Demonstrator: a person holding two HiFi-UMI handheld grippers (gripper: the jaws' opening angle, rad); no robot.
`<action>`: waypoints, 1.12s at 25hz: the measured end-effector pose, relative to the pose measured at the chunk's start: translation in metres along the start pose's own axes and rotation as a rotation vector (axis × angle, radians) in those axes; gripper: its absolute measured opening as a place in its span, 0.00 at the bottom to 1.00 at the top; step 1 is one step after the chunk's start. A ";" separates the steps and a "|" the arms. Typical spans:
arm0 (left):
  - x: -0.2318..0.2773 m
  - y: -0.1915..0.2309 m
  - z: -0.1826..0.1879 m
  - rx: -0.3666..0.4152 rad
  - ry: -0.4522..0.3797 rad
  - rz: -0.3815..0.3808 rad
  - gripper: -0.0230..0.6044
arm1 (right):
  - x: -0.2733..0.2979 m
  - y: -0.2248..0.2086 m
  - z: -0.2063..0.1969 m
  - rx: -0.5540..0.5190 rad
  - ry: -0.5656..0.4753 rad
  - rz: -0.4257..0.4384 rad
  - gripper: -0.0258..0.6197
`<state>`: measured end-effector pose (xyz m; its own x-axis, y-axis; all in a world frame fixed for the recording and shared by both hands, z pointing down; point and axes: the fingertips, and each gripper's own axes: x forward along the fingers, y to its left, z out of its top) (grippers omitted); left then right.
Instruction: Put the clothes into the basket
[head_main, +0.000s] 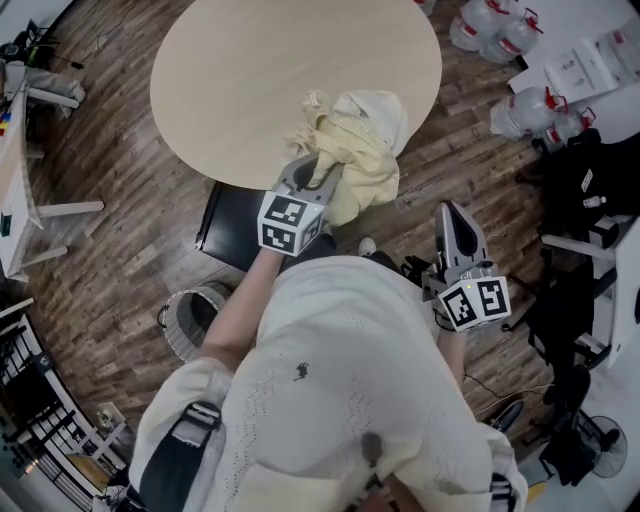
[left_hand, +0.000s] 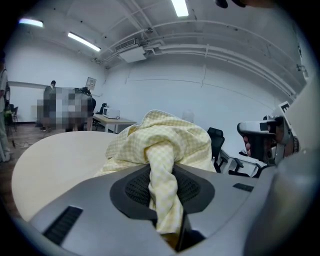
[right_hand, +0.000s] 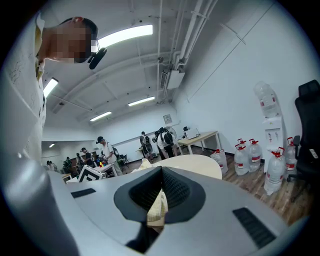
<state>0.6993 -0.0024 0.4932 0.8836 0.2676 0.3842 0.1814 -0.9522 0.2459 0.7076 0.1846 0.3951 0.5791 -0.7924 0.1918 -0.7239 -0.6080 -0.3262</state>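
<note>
The left gripper (left_hand: 162, 172) is clamped on a twisted fold of the yellow checked garment (head_main: 362, 150). The rest of the cloth is heaped at the near edge of the round table (head_main: 250, 80), partly draped past it. That looks a narrow hold for so much cloth, so lift until the trailing hem clears the table edge and the dark seat (head_main: 228, 225) below. Then carry it down to the wicker basket (head_main: 190, 320) (on the floor, beside the person's left arm) and release only with the bulk inside the rim. The right gripper (right_hand: 161, 175), jaws together and well apart from the heap, could tuck in overhang.
</note>
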 end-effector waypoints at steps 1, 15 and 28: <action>-0.002 -0.005 0.002 -0.010 -0.010 0.001 0.21 | -0.003 -0.002 0.000 -0.001 0.002 0.007 0.05; -0.038 -0.080 0.020 -0.056 -0.137 0.095 0.21 | -0.046 -0.032 0.009 -0.025 0.028 0.132 0.05; -0.082 -0.149 0.002 -0.092 -0.220 0.237 0.21 | -0.089 -0.041 0.001 -0.045 0.069 0.297 0.05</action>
<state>0.6007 0.1176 0.4233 0.9703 -0.0071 0.2418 -0.0708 -0.9642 0.2557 0.6858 0.2796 0.3906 0.3140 -0.9363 0.1574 -0.8742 -0.3498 -0.3367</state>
